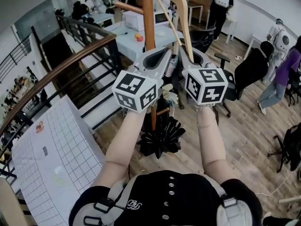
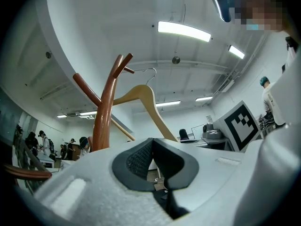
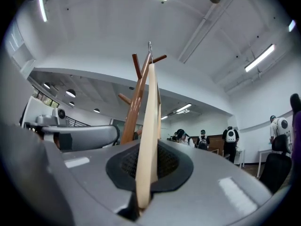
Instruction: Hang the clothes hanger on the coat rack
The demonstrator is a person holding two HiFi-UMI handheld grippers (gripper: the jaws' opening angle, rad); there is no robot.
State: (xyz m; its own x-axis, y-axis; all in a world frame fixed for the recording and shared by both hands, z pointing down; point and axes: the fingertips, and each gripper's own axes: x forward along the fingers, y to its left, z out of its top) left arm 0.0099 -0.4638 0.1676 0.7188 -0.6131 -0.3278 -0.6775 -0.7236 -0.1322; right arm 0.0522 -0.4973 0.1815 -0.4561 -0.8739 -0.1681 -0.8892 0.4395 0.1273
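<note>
In my right gripper (image 3: 149,157) sits a pale wooden clothes hanger (image 3: 149,126), seen edge-on, with the pads shut on its lower arm. Its metal hook (image 3: 149,47) stands right by the top prongs of the brown wooden coat rack (image 3: 137,93); whether they touch I cannot tell. From the head view the hanger (image 1: 184,25) rises beside the rack's pole (image 1: 148,18), the right gripper (image 1: 189,55) below it. My left gripper (image 1: 161,56) hovers close to the pole. Its pads (image 2: 151,147) meet with nothing between them, and the hanger (image 2: 141,95) shows beyond it.
A curved wooden stair railing (image 1: 51,74) runs at the left above a white gridded board (image 1: 56,159). A black spiky object (image 1: 160,138) sits at the rack's foot. Behind stand a white table (image 1: 134,36), office chairs (image 1: 247,72) and several people (image 1: 280,74).
</note>
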